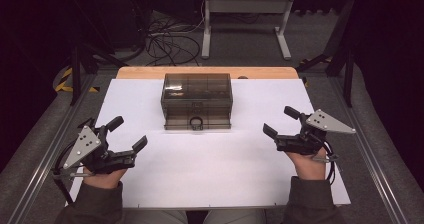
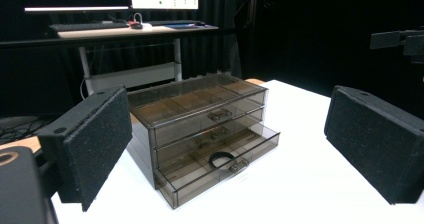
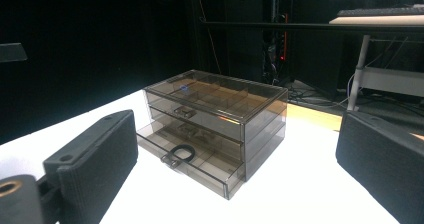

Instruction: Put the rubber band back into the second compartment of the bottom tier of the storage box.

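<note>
A smoky see-through box with three drawers (image 1: 196, 101) stands at the back middle of the white table top (image 1: 210, 169). Its bottom drawer is pulled out a little, and a black ring (image 1: 195, 123) lies in it near the front handle. My left gripper (image 1: 129, 133) is open at the front left, well short of the box. My right gripper (image 1: 280, 121) is open at the right, also apart from it. The left gripper view has the box (image 2: 200, 129) and ring (image 2: 221, 159) between wide black pads (image 2: 92, 144). From the right gripper (image 3: 237, 159), the box (image 3: 215, 119) and ring (image 3: 181, 153) lie ahead.
A wooden strip (image 1: 207, 72) edges the table behind the box. Beyond it stand a white desk frame (image 1: 245, 14) and loose cables (image 1: 165, 41) on the floor. A desk with monitors and a keyboard (image 2: 85, 26) is farther back. Metal rails (image 1: 370, 159) run along both table sides.
</note>
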`<state>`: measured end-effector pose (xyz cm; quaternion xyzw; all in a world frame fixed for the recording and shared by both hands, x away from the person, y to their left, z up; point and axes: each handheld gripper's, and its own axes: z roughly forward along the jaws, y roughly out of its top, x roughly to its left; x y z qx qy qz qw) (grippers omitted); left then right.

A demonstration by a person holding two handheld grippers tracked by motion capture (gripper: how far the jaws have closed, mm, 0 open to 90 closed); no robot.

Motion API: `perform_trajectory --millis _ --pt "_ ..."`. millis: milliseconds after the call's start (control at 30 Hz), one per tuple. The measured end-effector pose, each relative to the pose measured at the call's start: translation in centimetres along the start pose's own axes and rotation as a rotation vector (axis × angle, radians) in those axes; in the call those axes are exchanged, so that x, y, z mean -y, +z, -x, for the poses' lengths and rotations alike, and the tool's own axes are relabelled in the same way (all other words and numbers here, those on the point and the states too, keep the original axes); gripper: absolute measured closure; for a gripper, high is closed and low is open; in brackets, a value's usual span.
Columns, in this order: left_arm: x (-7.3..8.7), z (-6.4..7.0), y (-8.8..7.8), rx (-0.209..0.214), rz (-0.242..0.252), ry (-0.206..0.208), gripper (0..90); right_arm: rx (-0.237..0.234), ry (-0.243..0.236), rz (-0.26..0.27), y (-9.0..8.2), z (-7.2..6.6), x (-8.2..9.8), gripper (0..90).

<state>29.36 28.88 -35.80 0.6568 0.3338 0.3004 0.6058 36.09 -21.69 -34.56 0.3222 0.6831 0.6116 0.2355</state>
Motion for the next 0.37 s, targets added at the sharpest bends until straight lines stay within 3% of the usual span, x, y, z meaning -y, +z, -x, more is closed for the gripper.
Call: perform_trajectory --millis 367 --pt "0.05 0.02 0.07 0.001 -0.006 0.001 5.8 -0.006 -0.003 -0.003 0.17 -0.20 0.04 3.9"
